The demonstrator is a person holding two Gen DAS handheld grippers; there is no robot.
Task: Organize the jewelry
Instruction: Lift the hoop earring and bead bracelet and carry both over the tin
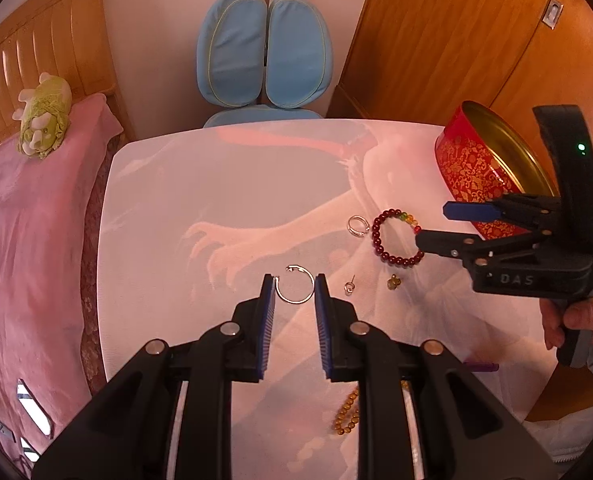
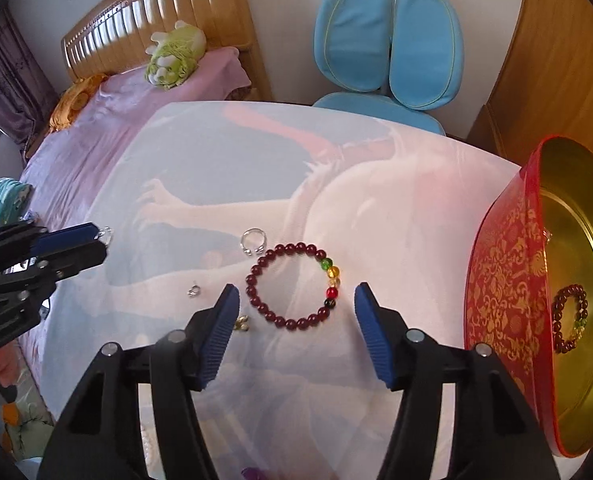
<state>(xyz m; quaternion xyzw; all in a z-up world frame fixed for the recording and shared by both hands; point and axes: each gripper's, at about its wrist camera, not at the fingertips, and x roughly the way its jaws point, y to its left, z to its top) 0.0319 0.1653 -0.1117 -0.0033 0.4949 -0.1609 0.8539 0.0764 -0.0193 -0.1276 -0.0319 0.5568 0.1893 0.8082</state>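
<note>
Silver hoop (image 1: 294, 285) between parted left hand-held gripper (image 1: 295, 292) fingers, right hand-held gripper (image 2: 297, 304) spread wide, empty, over beaded bracelet (image 2: 294, 287), tabletop (image 1: 216, 200).

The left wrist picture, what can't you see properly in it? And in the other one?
- Left wrist view: the gold bead string is partly hidden behind the left hand-held gripper.
- Left wrist view: the stud and charm are too small to identify.
- Right wrist view: the tin is cut off by the edge.
- Right wrist view: the purple thing is cut off at the bottom.
</note>
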